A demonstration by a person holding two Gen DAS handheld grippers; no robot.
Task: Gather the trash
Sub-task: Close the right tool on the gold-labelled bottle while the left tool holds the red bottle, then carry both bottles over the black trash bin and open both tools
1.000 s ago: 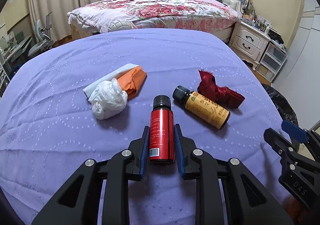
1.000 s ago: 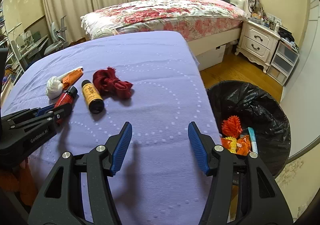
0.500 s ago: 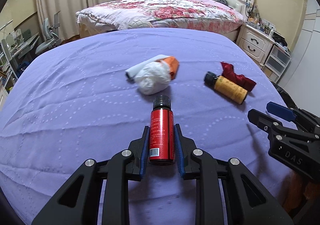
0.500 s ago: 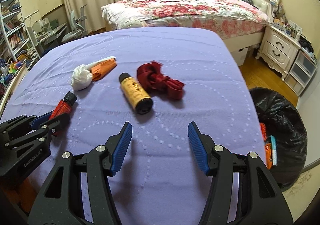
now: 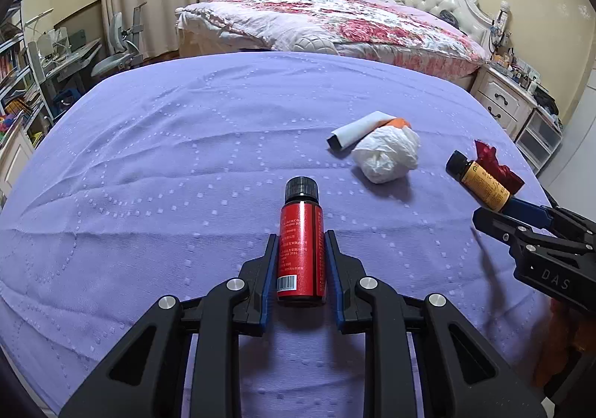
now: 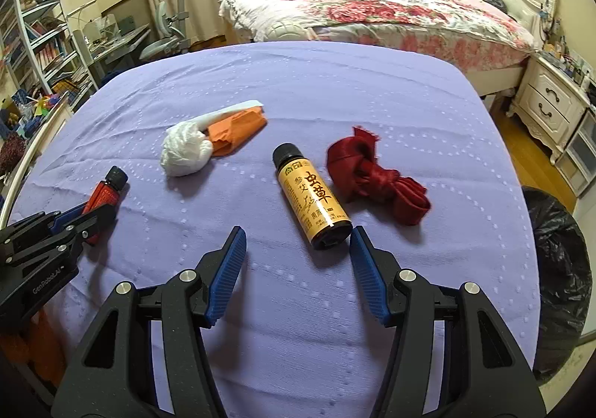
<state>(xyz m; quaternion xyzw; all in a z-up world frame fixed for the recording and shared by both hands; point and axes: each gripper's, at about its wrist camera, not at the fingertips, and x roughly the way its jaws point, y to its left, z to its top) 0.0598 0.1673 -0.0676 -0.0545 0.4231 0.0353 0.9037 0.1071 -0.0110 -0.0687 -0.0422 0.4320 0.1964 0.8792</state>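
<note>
The purple bedspread (image 6: 335, 83) spread out ahead of both tongs, and on it lay everything left to collect. To the right of the right tongs (image 6: 298, 269), at the edge of the bed, stood the black bin bag (image 6: 558, 269), probably put there so each piece could be dropped in with a short swing. Ahead and to the left of the right tongs lay the white wad (image 6: 186, 153), touching an orange wrapper (image 6: 238, 131) and a strip of white paper. Just ahead and to their right sat the red ribbon (image 6: 376, 176), close beside the yellow bottle (image 6: 313, 202).

The yellow bottle lay on its side with its base near the tip of the right-hand finger, apart from it as far as could be seen. The right tongs stood about half open and held nothing; that gap looked ready to take the bottle's body.

The left tongs (image 5: 301, 261) were closed on the red bottle (image 5: 301, 250), both blue pads against its sides and the black cap pointing away from them. It seemed gripped low on the body so the bottle would ride steadily to the bag.
</note>
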